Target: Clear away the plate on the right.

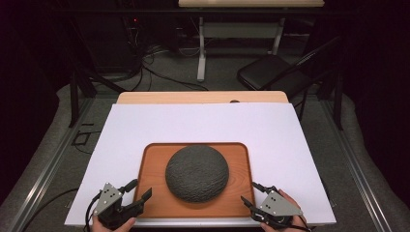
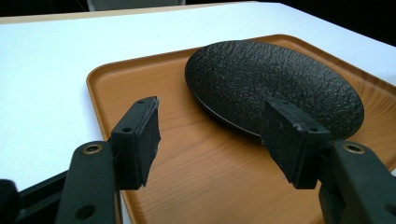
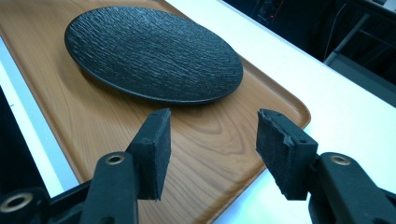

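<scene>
- One round black plate (image 1: 197, 172) with a rough, ridged skin lies centred on one wooden tray (image 1: 150, 198) on the white surface (image 1: 193, 123).
- Two tools: left tool (image 1: 136, 192) and right tool (image 1: 247, 192) hover at the tray's near corners, jaws wide, gripping nothing.
- The high view adds a folding chair (image 1: 270, 72) beyond.

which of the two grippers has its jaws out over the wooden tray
The left gripper: its jaws reach over the tray's near left corner. The right gripper sits just off the tray's right edge.
</scene>
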`<state>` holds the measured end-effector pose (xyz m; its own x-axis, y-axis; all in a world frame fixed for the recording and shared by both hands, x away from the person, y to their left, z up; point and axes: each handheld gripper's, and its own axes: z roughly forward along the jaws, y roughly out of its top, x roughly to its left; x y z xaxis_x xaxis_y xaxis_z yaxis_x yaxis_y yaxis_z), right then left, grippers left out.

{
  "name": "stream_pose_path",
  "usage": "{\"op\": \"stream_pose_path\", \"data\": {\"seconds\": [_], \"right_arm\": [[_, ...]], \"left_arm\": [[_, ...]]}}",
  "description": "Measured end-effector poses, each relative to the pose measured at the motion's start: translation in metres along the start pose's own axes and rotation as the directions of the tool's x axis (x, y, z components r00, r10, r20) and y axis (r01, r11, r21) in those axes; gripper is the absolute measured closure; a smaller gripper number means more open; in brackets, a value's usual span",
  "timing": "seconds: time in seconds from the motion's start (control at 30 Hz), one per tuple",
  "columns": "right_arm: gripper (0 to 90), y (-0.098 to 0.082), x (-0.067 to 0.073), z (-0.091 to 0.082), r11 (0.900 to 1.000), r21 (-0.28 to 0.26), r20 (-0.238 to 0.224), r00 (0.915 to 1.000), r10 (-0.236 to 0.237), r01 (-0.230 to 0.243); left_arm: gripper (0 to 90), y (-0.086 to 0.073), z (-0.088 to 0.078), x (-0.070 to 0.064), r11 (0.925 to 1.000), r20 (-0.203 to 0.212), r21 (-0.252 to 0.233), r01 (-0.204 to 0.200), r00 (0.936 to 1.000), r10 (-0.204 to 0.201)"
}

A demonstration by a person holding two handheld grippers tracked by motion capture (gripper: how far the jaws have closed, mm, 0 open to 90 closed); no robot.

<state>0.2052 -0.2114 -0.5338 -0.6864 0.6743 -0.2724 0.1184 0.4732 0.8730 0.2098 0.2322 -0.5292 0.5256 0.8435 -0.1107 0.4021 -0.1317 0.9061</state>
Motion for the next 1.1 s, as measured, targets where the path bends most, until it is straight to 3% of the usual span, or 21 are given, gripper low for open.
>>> {"op": "stream_pose_path", "data": {"seconds": [0.13, 0.37, 0.83, 1.03, 1.1], "right_arm": [[45.0, -0.001, -0.002, 0.001, 1.000, 0.006, -0.007, 0.9999, 0.008, -0.008], [45.1, -0.004, -0.008, 0.002, 0.998, 0.000, -0.019, 0.9977, 0.066, -0.066], [44.8, -0.007, -0.013, 0.003, 0.996, 0.015, -0.011, 0.9964, 0.084, -0.084], [43.9, -0.007, -0.013, 0.003, 0.996, 0.022, -0.008, 0.9965, 0.083, -0.083], [43.1, -0.006, -0.013, 0.002, 0.996, 0.018, -0.003, 0.9961, 0.089, -0.088]], "left_arm": [[37.4, 0.000, 0.000, 0.000, 1.0000, 0.001, -0.003, 0.002, 1.0000, -0.002], [37.3, 0.000, 0.000, 0.000, 1.0000, 0.001, -0.001, -0.003, 1.0000, 0.003], [36.8, 0.000, 0.002, 0.000, 0.9999, 0.010, 0.014, 0.010, 0.9999, -0.010], [34.5, -0.001, 0.003, 0.000, 0.9989, 0.018, 0.025, 0.040, 0.9990, -0.041], [33.8, 0.000, 0.004, 0.000, 0.9970, 0.036, 0.026, 0.072, 0.9967, -0.073]]}}
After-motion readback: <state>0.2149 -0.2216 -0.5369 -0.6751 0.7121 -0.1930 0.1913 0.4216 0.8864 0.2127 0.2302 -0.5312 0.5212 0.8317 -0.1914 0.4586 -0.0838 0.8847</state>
